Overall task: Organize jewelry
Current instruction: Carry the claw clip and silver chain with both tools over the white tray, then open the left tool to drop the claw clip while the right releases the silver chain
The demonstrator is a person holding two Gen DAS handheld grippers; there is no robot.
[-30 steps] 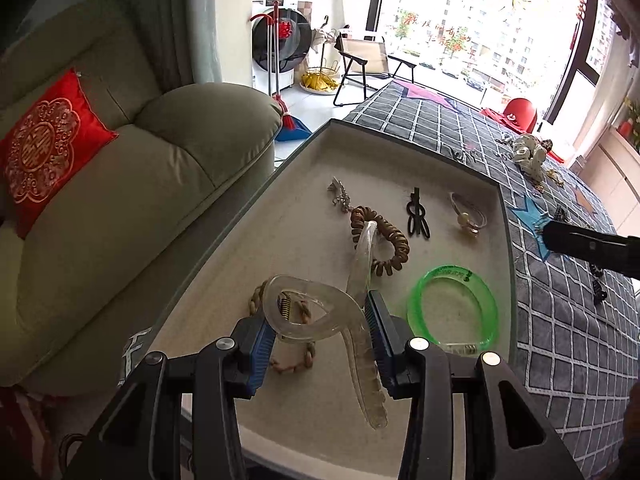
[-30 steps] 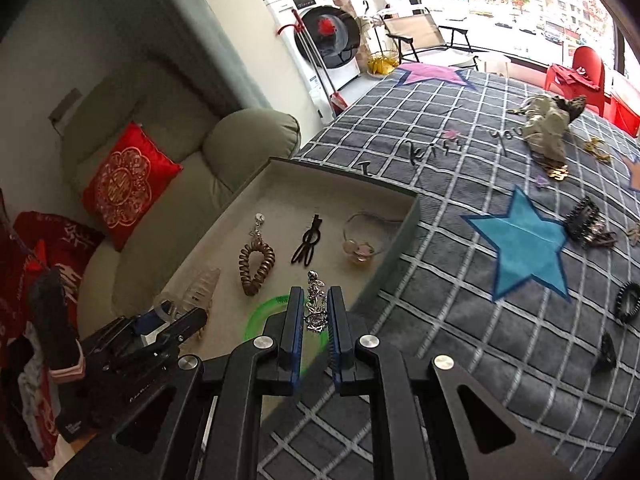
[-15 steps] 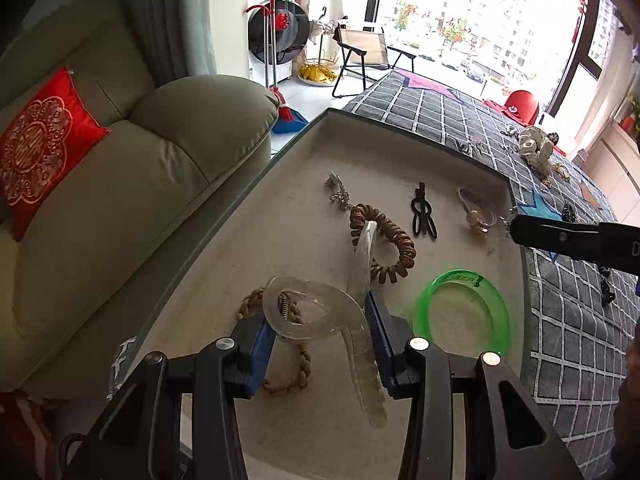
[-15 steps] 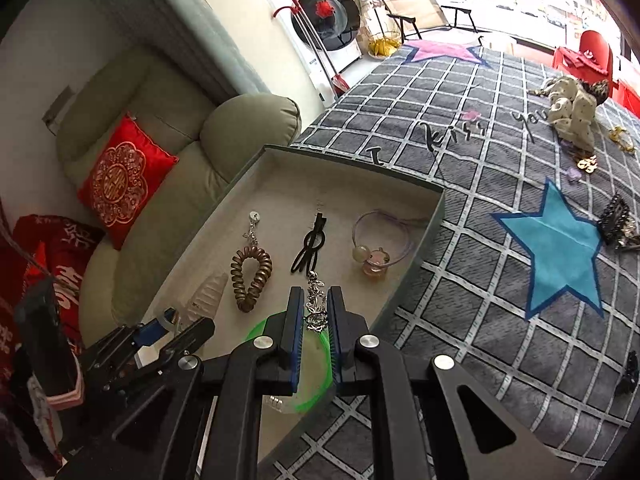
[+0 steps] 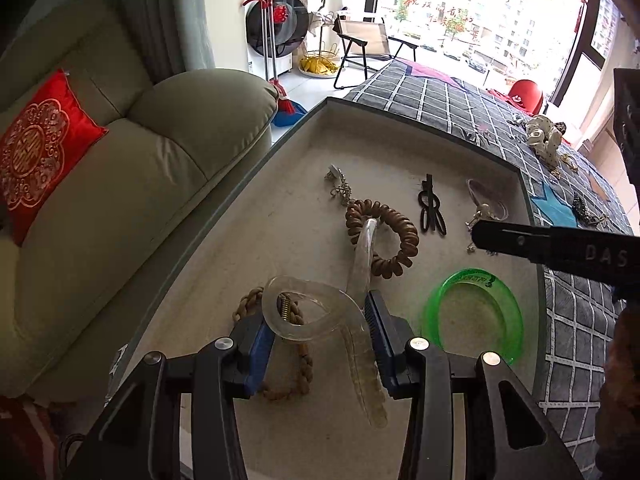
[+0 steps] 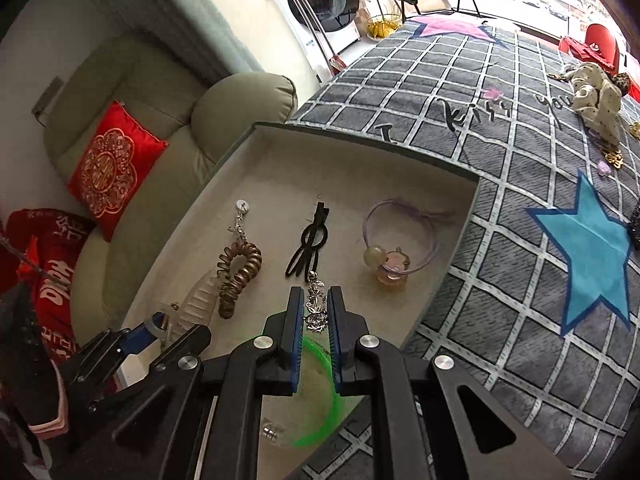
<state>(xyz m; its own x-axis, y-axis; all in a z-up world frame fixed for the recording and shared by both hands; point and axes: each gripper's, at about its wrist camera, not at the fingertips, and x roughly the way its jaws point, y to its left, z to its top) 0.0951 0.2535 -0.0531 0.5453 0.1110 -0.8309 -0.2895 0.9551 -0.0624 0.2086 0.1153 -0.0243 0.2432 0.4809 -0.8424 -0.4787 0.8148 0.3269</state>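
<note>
A beige tray (image 5: 248, 248) (image 6: 352, 168) lies on a grey checked cloth. My left gripper (image 5: 318, 322) is shut on a clear hair claw clip (image 5: 320, 316) low over the tray's near end. My right gripper (image 6: 314, 308) is shut on a silver chain trinket (image 6: 315, 310), held above the green bangle (image 6: 316, 384) (image 5: 472, 314); its finger shows in the left wrist view (image 5: 520, 240). In the tray lie a brown coil hair tie (image 5: 384, 240) (image 6: 240, 276), a black hair clip (image 5: 430, 210) (image 6: 306, 246), a purple beaded bracelet (image 6: 394, 248), a silver charm (image 5: 340, 188) (image 6: 240, 220) and a braided brown tie (image 5: 296, 360).
A green sofa (image 5: 120, 184) with a red cushion (image 5: 36, 152) stands left of the tray. On the cloth to the right lie a spotted scrunchie (image 6: 596, 96), gold pieces (image 6: 612, 158) and a dark clip (image 5: 582, 208). A blue star (image 6: 592, 248) marks the cloth.
My right gripper has carried the silver trinket from over the cloth's edge to above the tray. My left gripper still holds the claw clip and has shifted slightly forward.
</note>
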